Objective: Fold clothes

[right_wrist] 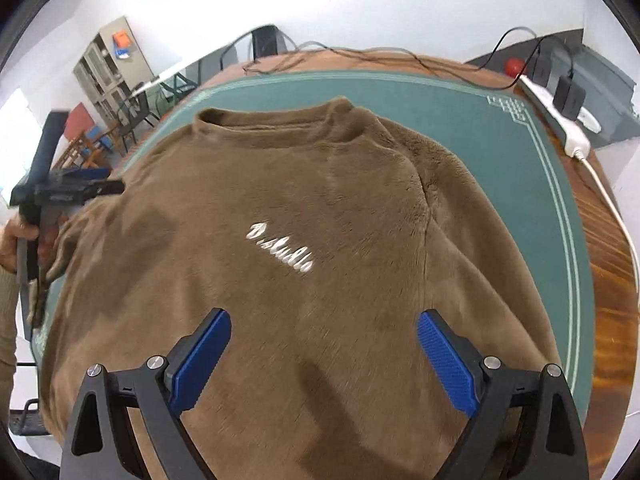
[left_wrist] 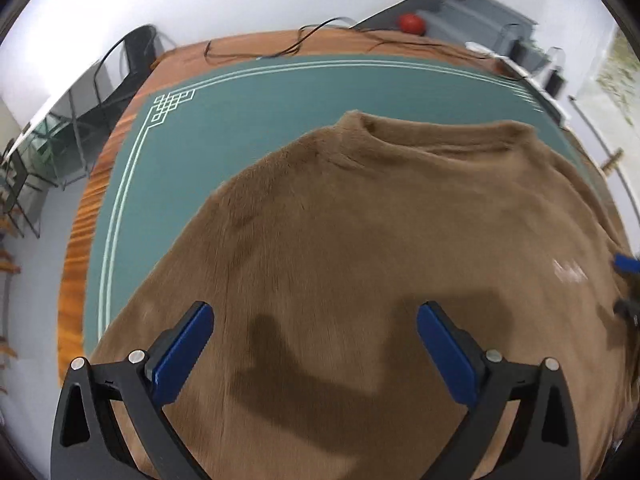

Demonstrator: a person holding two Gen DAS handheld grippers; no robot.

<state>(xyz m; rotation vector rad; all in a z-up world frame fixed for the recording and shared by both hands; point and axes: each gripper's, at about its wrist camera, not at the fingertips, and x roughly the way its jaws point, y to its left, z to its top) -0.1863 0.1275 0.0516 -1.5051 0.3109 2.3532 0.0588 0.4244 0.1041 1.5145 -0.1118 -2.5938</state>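
A brown fleece sweatshirt lies spread flat, collar away from me, on a teal mat. In the right wrist view the sweatshirt shows white chest lettering. My left gripper is open and empty, held just above the sweatshirt's left lower part. My right gripper is open and empty, held above the sweatshirt's lower middle. The left gripper also shows at the left edge of the right wrist view, held in a hand. A bit of the right gripper shows at the right edge of the left wrist view.
The mat lies on a wooden table. Black cables run along the far edge. A white power strip with plugs lies at the far right. A red ball sits behind the table. Chairs and a cabinet stand beyond.
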